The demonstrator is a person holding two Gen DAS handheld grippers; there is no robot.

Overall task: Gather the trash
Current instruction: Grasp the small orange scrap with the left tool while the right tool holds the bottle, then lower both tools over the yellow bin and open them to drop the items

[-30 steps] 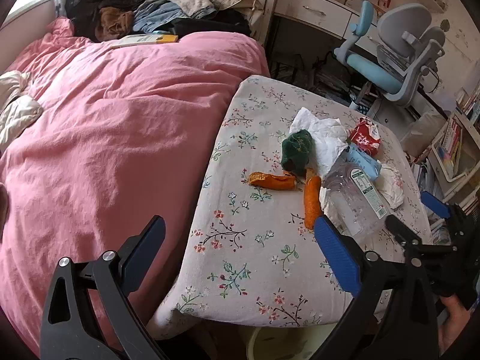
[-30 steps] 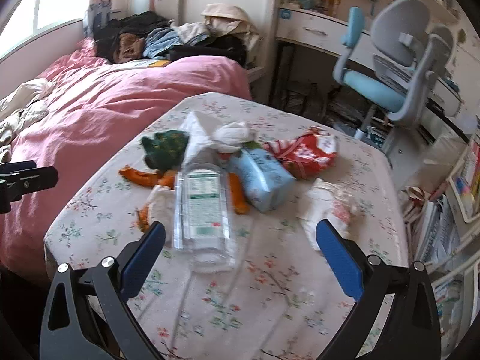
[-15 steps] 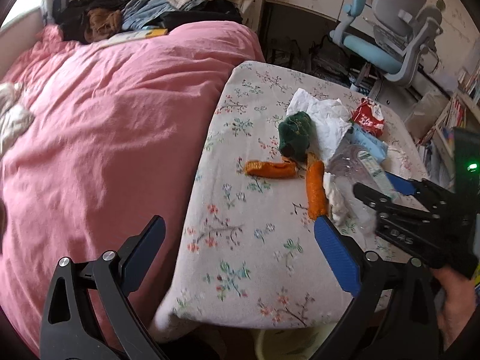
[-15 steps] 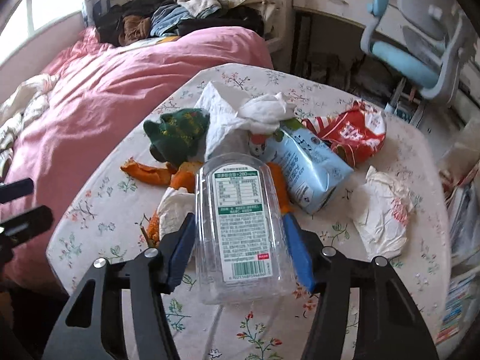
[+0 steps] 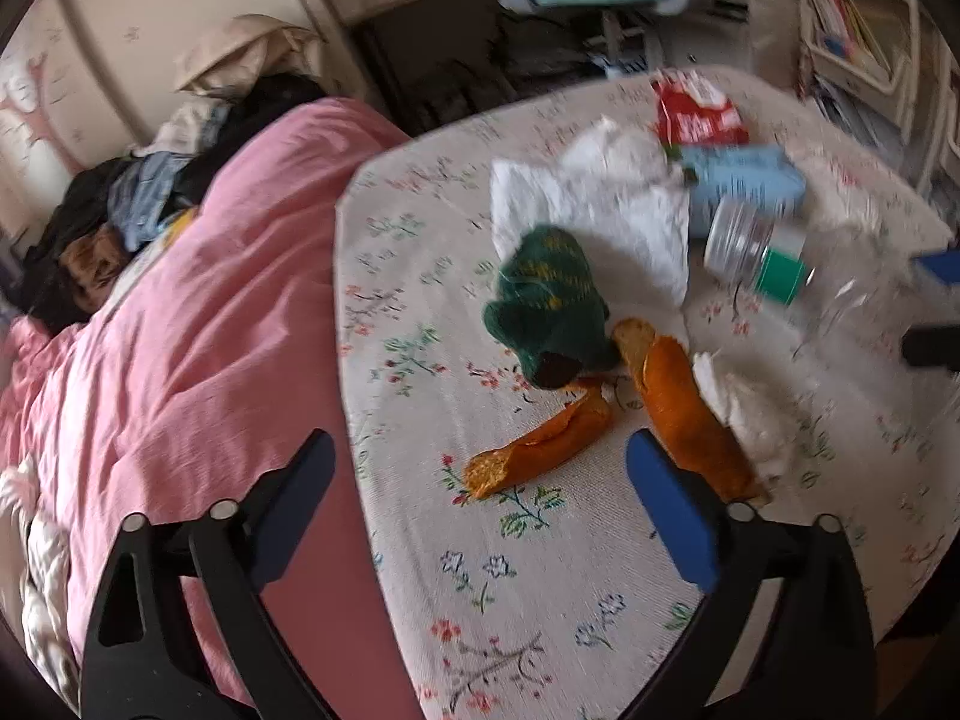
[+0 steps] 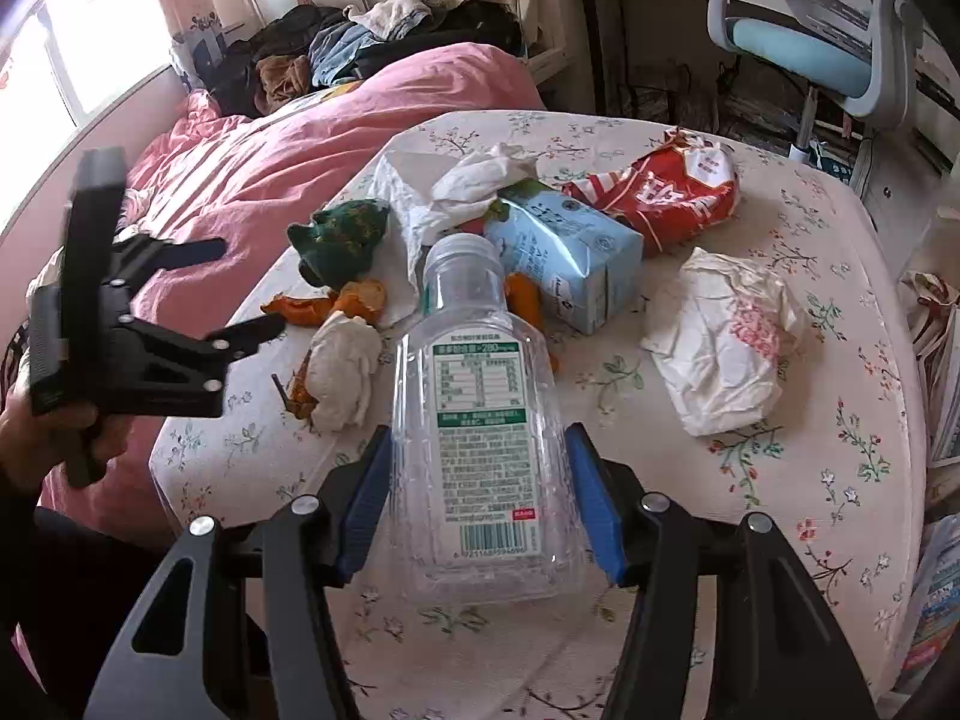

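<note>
My right gripper is shut on a clear plastic bottle with a green label, its open neck pointing away. My left gripper hangs over the near edge of the floral table. Its jaws are closing, still wide, and touch nothing. An orange peel lies just ahead between the fingertips, and a longer peel lies by the right pad. Beyond lie a green knitted piece, white tissue, a blue carton, a red snack bag and crumpled paper.
A bed with a pink duvet runs along the table's left side, with clothes piled at its far end. A blue-grey office chair and a desk stand behind the table. Shelves of books stand at the right.
My right gripper shut on the bottle and raised its base end. My left gripper rolled and swung from the bed side over the table, close to the orange peels.
</note>
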